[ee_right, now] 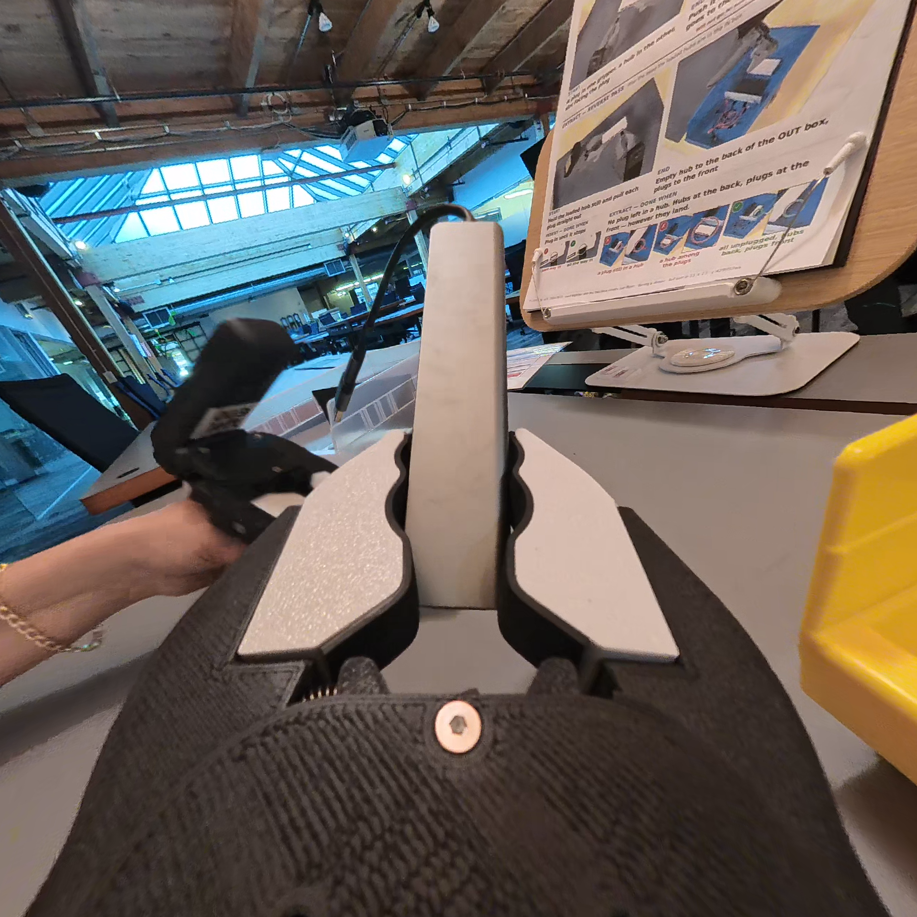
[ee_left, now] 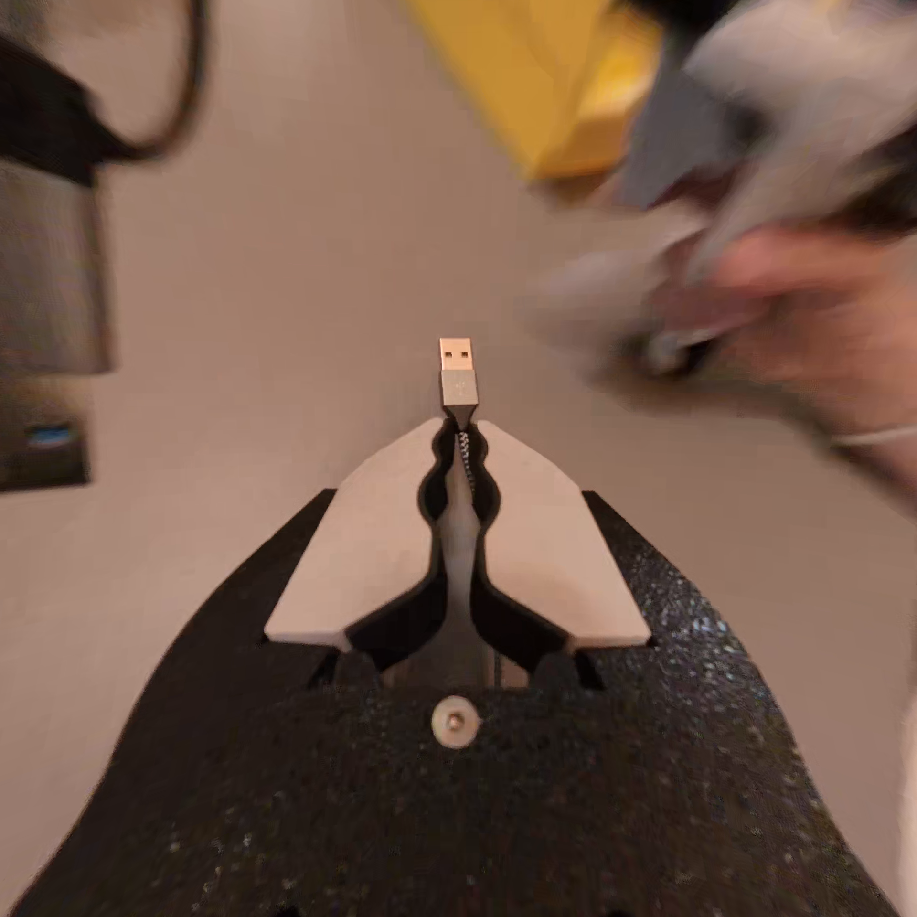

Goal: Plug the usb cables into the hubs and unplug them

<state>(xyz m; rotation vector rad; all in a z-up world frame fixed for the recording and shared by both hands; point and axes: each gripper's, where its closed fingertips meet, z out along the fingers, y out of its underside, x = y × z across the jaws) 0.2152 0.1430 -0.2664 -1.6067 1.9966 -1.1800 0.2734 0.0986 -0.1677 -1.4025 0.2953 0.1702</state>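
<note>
Left claw (ee_left: 457, 422) is gripping a braided cable just behind its plug (ee_left: 457, 369); right claw (ee_right: 459, 439) is clamping a grey hub (ee_right: 459, 397) upright.

Both pieces are being held above the table (ee_left: 297, 248), well apart, so this is judged the approach before plugging in. Next, the plug's metal tip needs squaring up with one of the hub's ports, then a straight push. Only the left view is showing the plug's face; only the right view is showing the hub's own black lead (ee_right: 382, 293) dangling, plus a yellow bin (ee_right: 863, 595) and an instruction sheet (ee_right: 694, 149).
</note>
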